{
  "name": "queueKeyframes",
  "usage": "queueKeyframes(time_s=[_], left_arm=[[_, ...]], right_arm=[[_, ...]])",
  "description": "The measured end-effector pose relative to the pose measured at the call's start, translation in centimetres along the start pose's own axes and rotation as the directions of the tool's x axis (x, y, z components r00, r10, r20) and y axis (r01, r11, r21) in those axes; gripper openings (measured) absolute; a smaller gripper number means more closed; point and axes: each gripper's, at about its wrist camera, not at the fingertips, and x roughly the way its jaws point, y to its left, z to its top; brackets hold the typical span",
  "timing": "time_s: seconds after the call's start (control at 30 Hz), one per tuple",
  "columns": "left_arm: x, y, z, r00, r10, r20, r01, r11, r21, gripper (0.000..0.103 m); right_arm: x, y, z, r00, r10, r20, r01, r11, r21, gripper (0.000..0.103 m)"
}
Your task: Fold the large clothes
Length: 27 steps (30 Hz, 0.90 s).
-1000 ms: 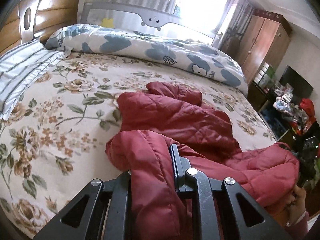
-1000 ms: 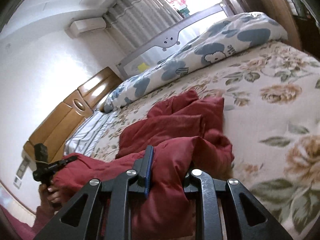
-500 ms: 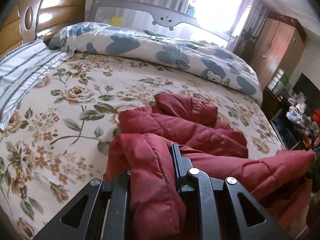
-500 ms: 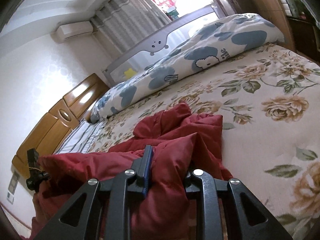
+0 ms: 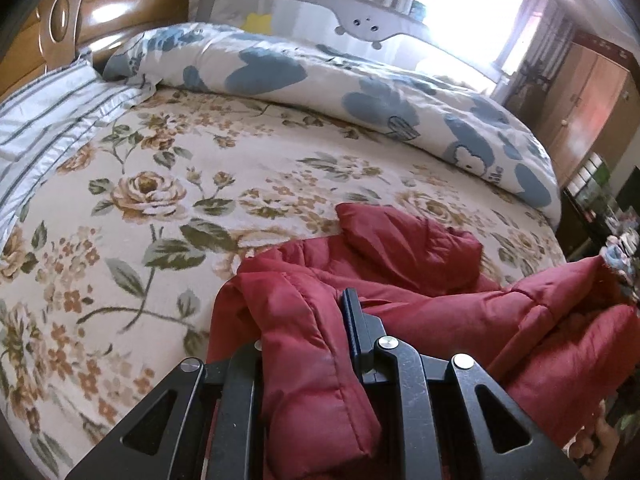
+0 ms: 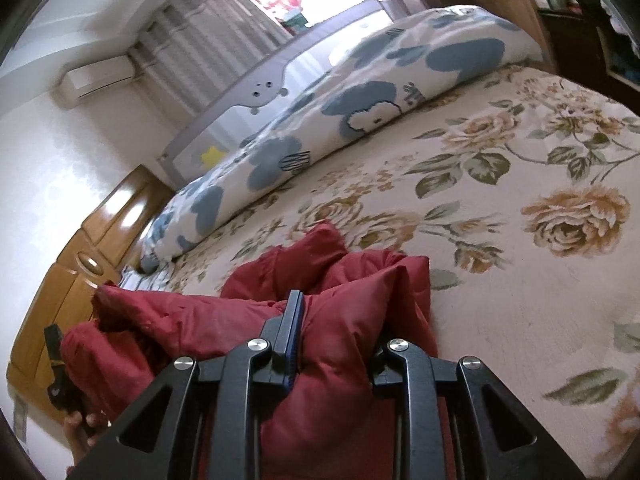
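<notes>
A dark red padded jacket [image 5: 400, 264] lies crumpled at the near edge of the flowered bed [image 5: 168, 208]. My left gripper [image 5: 308, 332] is shut on a thick fold of the jacket, which bulges between its fingers. My right gripper [image 6: 336, 328] is shut on another bunched part of the same red jacket [image 6: 344, 280]. The jacket edge stretches between the two grippers, raised off the bed. The left gripper and a hand show at the lower left of the right wrist view [image 6: 60, 380].
A rolled blue-and-white quilt [image 5: 360, 92] lies along the far side of the bed. A striped pillow [image 5: 44, 120] and a wooden headboard [image 5: 100, 12] are at the left. A wooden wardrobe [image 5: 592, 100] and cluttered shelves [image 5: 600, 200] stand to the right.
Both grippers have moved forward over the bed, carrying the held jacket edge toward the rest of the jacket. Both grips are unchanged.
</notes>
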Motion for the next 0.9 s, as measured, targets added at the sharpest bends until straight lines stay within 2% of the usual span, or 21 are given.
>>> queueKeyframes(time_s=[0.23, 0.47, 0.77, 0.9], left_arm=[[6.6, 0.5, 2.1, 0.998, 0.035, -0.05, -0.037, 0.999, -0.033, 0.018], [11.9, 0.6, 3.6, 0.994, 0.062, -0.095, -0.067, 0.997, -0.048, 0.021], [16.1, 0.8, 4.3, 0.99, 0.081, -0.119, -0.088, 0.995, -0.056, 0.022], [15.5, 1.0, 4.5, 0.991, 0.069, -0.117, -0.077, 0.995, -0.069, 0.022]], right_arm=[[5.0, -0.8, 1.2, 0.997, -0.067, -0.026, 0.067, 0.998, -0.002, 0.024], [9.9, -2.6, 1.0, 0.992, -0.116, -0.04, 0.117, 0.993, 0.019, 0.024], [13.3, -4.0, 1.0, 0.987, -0.154, -0.046, 0.155, 0.987, 0.042, 0.024], [14.1, -4.2, 1.3, 0.984, -0.17, -0.057, 0.172, 0.984, 0.047, 0.024]])
